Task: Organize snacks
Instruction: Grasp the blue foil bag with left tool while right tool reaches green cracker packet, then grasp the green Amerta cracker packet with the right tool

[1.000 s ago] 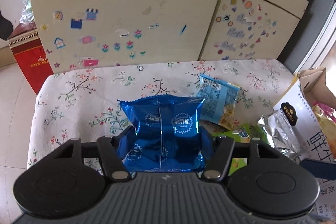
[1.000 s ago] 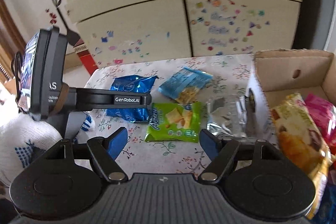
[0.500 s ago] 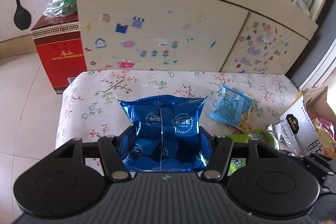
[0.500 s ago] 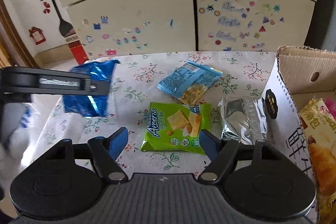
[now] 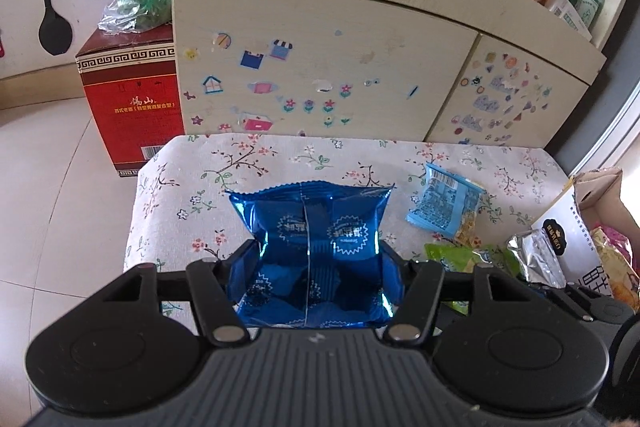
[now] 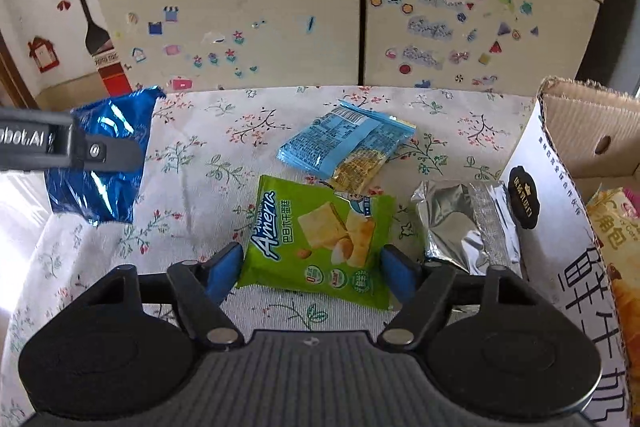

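My left gripper is shut on a shiny blue snack bag and holds it upright above the floral-cloth table. The right wrist view shows that bag hanging at the far left. My right gripper sits low over a green Ameria snack bag that lies flat on the cloth. Its blue pads flank the bag's two side edges and the jaws are closing. The bag is undeformed.
A light blue snack bag lies beyond the green one, and a silver pouch lies to its right. A cardboard box with several snacks stands at the right edge. A stickered cabinet stands behind; a red box sits on the floor at the left.
The left gripper has risen and drawn leftward with the blue bag. The right gripper has come down toward the green bag and its jaws have narrowed around it.
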Tool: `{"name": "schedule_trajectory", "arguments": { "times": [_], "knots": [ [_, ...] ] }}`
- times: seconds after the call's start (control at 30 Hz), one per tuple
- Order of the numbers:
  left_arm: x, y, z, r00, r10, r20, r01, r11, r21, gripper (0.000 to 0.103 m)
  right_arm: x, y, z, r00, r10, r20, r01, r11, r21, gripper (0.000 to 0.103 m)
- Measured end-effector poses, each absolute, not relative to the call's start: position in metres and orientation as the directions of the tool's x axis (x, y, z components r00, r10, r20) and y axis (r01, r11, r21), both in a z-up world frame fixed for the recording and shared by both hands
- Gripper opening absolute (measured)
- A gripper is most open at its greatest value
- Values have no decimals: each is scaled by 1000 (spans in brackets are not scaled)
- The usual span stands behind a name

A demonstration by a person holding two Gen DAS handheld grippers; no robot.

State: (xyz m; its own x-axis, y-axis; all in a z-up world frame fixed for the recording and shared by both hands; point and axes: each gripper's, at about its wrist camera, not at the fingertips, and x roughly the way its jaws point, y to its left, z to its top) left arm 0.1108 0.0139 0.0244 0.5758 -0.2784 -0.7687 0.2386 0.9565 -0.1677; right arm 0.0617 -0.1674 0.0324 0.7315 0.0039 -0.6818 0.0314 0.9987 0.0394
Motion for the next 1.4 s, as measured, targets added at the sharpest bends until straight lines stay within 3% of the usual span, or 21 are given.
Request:
{"name": "schedule_trajectory", "arguments": {
  "times": [0.17,0.33,0.9,1.4],
  "knots": [
    [109,13,27,581,-273,-767,240,958,-159,61,59,-165,35,727,13,-687,10,999,30,65],
    [105,13,31,585,-277,-762,240,957,-164,61,52,-162,38,720,38,-693,-10,999,44,63],
    [86,6,43,599,-306,-740,272,947,-171,61,5,-171,84,740,86,-667,-18,994,109,63],
    [70,-13,49,641,-271,-718,326,943,-65,61,-20,-191,109,795,75,-602,-3,993,120,63]
  ]
}}
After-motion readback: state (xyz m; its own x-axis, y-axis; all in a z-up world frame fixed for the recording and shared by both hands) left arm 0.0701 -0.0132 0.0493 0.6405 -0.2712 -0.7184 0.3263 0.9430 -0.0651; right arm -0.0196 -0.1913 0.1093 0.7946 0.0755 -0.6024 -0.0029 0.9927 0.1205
